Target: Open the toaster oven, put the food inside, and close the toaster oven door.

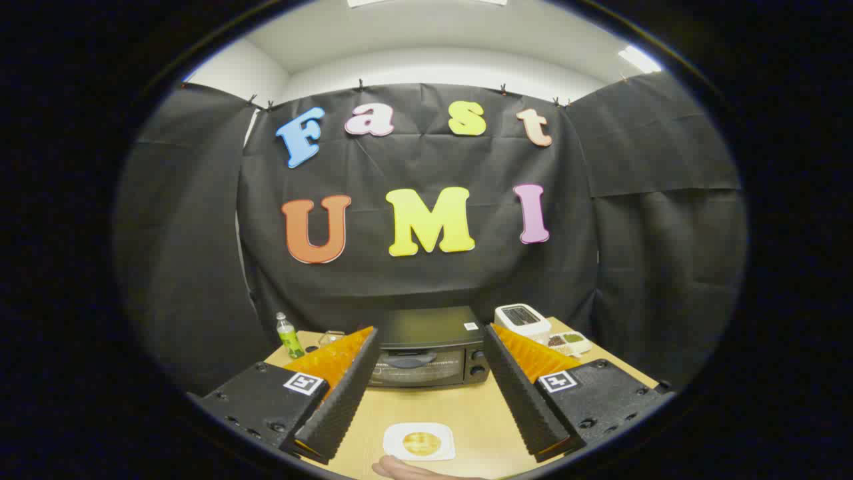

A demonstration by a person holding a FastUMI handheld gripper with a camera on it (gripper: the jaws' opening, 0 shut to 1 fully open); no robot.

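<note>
With the gripper [430, 347] spread wide and empty before the shut toaster oven [426, 350], its fingers risked slipping off the door handle [408, 361] if misaligned.

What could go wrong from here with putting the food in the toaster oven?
The toaster oven door looks shut, so it has to come down first, and the plate with the food may sit in its path. The tool is open with the plate between its fingers; a poor grip on the thin rim could tip it. A hand lies close to the plate and could get bumped.
</note>
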